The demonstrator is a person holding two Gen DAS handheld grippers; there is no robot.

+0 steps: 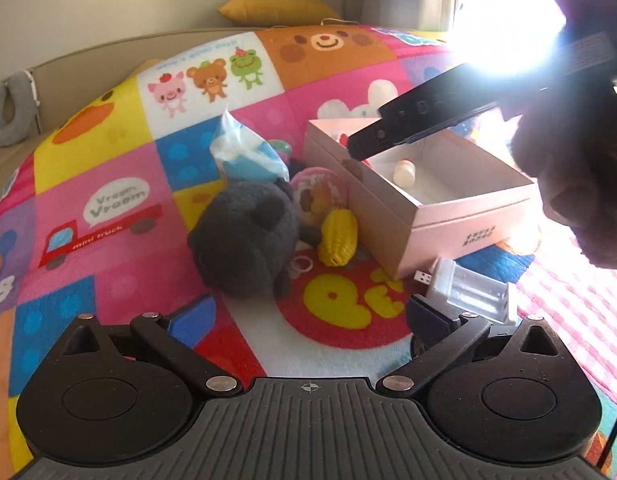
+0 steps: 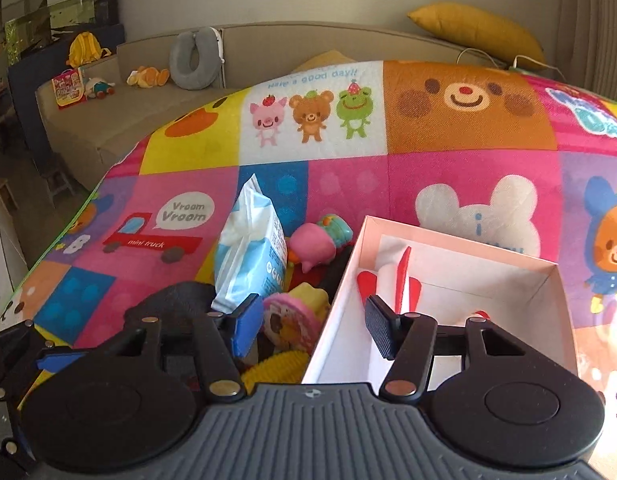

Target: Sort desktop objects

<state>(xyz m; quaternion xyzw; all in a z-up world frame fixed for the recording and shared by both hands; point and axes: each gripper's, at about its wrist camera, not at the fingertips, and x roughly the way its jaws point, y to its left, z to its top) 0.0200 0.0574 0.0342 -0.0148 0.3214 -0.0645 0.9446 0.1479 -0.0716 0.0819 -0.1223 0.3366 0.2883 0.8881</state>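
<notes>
1. Left wrist view, from left to right: we see the left gripper [image 1: 308, 316] low over the colourful mat [image 1: 108, 168], its two fingers spread wide with nothing between them.
2. Ahead of it lies a dark grey plush toy [image 1: 244, 236], with a blue and white tissue pack [image 1: 244, 152] standing behind it.
3. Just beside the plush are a round pink toy [image 1: 318, 192] and a yellow corn toy [image 1: 340, 236], which lie against the pink box [image 1: 460, 224].
4. The box is open, and a small cream bottle [image 1: 404, 172] lies inside on its floor.
5. A clear plastic case [image 1: 472, 292] lies in front of the box, close to the right finger of our left gripper.
6. One long black finger of the other tool reaches over the box from the upper right.
7. In the right wrist view, the right gripper [image 2: 312, 330] is released and holds nothing; its left finger is over the toy pile and its right finger is over the inside of the box.
8. A red and white toy [image 2: 392, 276] lies inside the box, past the right finger.
</notes>
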